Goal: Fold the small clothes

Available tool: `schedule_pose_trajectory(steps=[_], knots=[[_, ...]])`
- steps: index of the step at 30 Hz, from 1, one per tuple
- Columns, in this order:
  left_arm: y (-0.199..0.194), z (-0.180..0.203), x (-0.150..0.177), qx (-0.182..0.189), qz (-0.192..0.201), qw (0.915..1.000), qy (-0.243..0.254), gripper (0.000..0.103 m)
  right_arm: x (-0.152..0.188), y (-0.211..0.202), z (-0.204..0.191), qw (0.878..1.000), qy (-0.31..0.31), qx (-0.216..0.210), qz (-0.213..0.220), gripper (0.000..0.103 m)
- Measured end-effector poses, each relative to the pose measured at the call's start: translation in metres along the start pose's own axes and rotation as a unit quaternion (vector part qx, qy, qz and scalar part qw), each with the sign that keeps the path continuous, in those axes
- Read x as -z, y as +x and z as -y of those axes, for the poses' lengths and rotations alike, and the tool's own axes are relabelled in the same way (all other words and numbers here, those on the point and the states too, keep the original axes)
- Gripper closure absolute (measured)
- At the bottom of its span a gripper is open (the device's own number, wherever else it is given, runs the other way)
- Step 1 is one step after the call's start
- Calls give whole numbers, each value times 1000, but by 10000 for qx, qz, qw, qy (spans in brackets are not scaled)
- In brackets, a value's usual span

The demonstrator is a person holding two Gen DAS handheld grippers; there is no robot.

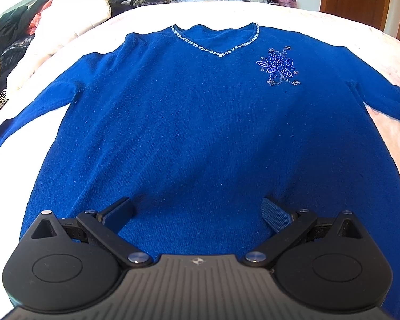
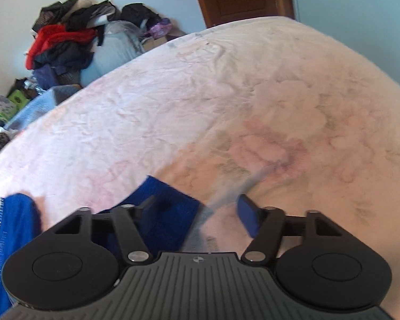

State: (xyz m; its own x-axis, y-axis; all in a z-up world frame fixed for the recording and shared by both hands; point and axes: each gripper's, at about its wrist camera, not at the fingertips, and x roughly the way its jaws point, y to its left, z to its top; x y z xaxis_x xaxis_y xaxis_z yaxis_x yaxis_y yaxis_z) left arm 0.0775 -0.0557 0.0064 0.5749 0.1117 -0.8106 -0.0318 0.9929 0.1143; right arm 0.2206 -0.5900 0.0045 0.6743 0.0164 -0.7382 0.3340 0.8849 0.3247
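Left wrist: sweater [image 1: 200,122] flat on bed [image 1: 280,13], ready to fold | my left tongs [image 1: 197,213] wide open, empty | right tongs [image 2: 194,208] open over sleeve [image 2: 162,208], nothing gripped

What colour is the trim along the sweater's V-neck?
Silvery-white beading on the royal blue sweater; clearest in the left wrist view.

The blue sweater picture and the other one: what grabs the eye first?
A bright blue sweater lies flat, front up, on the pale bedspread, with a beaded flower on its chest. The left gripper hovers open over its hem. A heap of clothes is piled against the far wall.
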Motion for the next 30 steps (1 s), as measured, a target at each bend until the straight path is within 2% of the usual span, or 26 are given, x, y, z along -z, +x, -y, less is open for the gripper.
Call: schedule_pose_trajectory(steps=[1, 3, 6, 7, 8, 14, 16, 18, 21, 23, 24, 27, 30], knots=[[0, 0, 0, -1, 3, 10000, -1, 0, -1, 1, 3, 9998, 120, -140, -51, 60], [-1, -1, 1, 9, 3, 10000, -9, 0, -2, 0, 6, 9992, 311, -258, -43, 62], [-1, -2, 1, 33, -10, 10000, -28, 0, -3, 1, 9, 9974, 499, -510, -101, 71], [-1, -3, 1, 39, -12, 10000, -26, 0, -2, 1, 10, 9969, 532, -569, -110, 80], [-1, -3, 1, 44, -12, 10000, -25, 0, -1, 0, 9, 9965, 546, -630, -99, 94], [-3, -7, -3, 192, 108, 9997, -52, 0, 7, -36, -3, 9939, 411, -884, 513, 94], [-7, -12, -10, 538, 264, 9980, -185, 0, 12, -58, -17, 9919, 235, -1048, 677, 94], [-12, -20, -21, 1139, 400, 9916, -464, 0, 20, -79, -42, 9883, -104, -1276, 828, 94], [-18, -30, -41, 1875, 582, 9762, -922, 0, 37, -104, -97, 9761, -659, -1845, 944, 94], [-24, -37, -53, 2181, 822, 9650, -1206, 0, 53, -114, -147, 9610, -1105, -2341, 971, 94], [-27, -41, -57, 2229, 945, 9611, -1330, 0, 62, -116, -171, 9518, -1339, -2577, 985, 94], [-36, -54, -62, 2185, 1153, 9563, -1565, 0, 94, -121, -242, 9248, -2111, -3035, 900, 94], [-39, -71, -53, 2222, 1262, 9515, -1713, 0, 125, -131, -293, 8991, -2652, -3413, 687, 95]])
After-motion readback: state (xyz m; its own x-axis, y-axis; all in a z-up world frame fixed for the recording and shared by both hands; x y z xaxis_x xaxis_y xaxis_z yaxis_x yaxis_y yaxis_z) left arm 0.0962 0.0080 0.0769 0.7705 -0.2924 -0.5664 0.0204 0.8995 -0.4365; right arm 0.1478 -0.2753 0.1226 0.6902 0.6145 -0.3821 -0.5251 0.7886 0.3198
